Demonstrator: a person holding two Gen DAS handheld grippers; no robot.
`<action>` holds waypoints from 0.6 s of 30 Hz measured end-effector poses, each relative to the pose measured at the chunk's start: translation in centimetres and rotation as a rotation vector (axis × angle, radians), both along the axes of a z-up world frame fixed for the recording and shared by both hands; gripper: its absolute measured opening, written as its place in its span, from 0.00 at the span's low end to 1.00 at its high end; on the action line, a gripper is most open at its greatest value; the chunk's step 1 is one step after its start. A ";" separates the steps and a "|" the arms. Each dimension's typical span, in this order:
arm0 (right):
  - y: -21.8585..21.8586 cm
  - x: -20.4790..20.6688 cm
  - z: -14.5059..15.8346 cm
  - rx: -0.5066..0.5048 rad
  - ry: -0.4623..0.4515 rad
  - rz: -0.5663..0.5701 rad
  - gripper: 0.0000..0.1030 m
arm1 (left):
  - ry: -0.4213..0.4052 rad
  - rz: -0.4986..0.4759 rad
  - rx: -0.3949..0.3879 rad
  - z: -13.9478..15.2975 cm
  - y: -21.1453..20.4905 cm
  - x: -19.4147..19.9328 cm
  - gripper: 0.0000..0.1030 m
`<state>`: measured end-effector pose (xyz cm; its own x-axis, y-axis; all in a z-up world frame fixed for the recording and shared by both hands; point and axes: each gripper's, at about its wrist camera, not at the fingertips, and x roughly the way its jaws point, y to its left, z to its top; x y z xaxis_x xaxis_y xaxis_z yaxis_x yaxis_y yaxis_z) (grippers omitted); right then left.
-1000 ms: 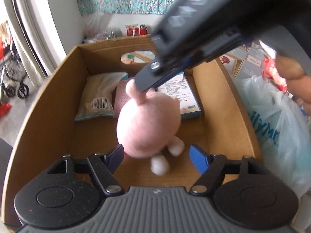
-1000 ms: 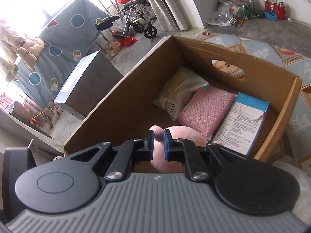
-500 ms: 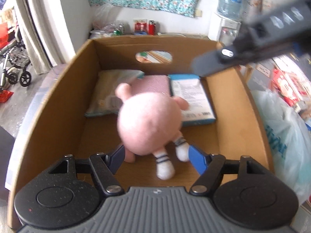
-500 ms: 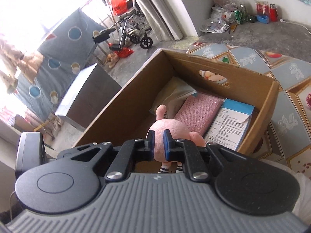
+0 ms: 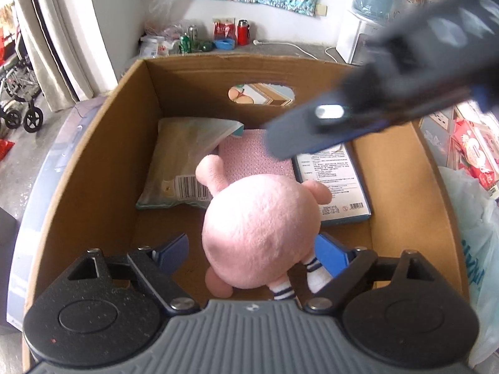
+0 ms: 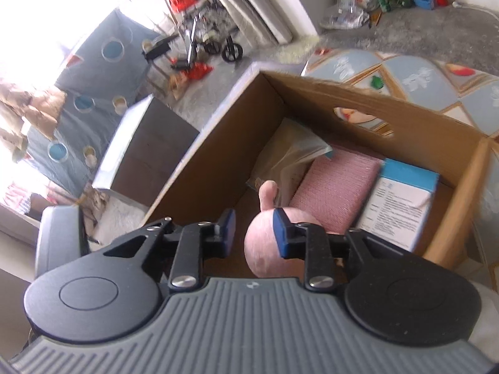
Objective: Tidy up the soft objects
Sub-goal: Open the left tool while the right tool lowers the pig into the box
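Note:
A pink plush pig point(image 5: 262, 230) lies on the floor of a brown cardboard box point(image 5: 93, 168), near its front. It also shows in the right wrist view point(image 6: 268, 237). My left gripper point(image 5: 252, 251) is open, its blue fingers either side of the plush. My right gripper point(image 6: 254, 229) is open and empty above the box; in the left wrist view it crosses the upper right point(image 5: 312, 134). A clear packet point(image 5: 184, 159), a pink pad point(image 5: 255, 155) and a blue-edged carton point(image 5: 333, 180) lie at the box's back.
A plastic bag point(image 5: 477, 249) sits right of the box. A patterned mat point(image 6: 405, 78) lies behind it. A dark cabinet point(image 6: 146, 149) stands left. Bottles and clutter point(image 5: 218, 37) line the far wall. A wheeled frame point(image 5: 18, 103) stands far left.
My right gripper let go of the pig's ear, opened and rose out of the box. The pig dropped onto the box floor. The left gripper stayed open around it.

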<state>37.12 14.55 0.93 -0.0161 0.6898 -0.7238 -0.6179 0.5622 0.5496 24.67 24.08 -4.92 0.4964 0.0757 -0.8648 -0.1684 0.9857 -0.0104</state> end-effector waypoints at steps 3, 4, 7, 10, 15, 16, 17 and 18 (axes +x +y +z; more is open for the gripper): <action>2.9 1.1 -1.6 -0.049 0.040 0.017 0.31 | 0.004 0.015 -0.048 -0.5 0.6 0.1 0.85; 3.7 1.5 -2.1 -0.065 0.053 0.014 0.33 | 0.003 0.021 -0.070 -0.7 0.9 0.1 0.83; 5.6 2.3 -3.6 -0.106 0.066 0.015 0.35 | -0.001 0.034 -0.128 -0.9 1.5 -0.2 0.79; 7.0 2.3 -4.8 -0.142 0.062 0.038 0.38 | -0.008 0.036 -0.157 -0.8 1.7 -0.6 0.78; 7.8 1.9 -5.8 -0.155 0.036 0.056 0.30 | -0.027 0.021 -0.184 -0.4 1.7 -1.2 0.75; 7.7 1.9 -5.8 -0.153 0.034 0.057 0.16 | -0.029 0.020 -0.185 -0.3 1.8 -1.2 0.75; 7.6 1.8 -5.8 -0.147 0.034 0.056 0.12 | -0.032 0.019 -0.184 -0.2 1.7 -1.3 0.75; 7.3 1.7 -5.6 -0.134 0.032 0.055 0.12 | -0.033 0.017 -0.180 -0.2 1.7 -1.3 0.75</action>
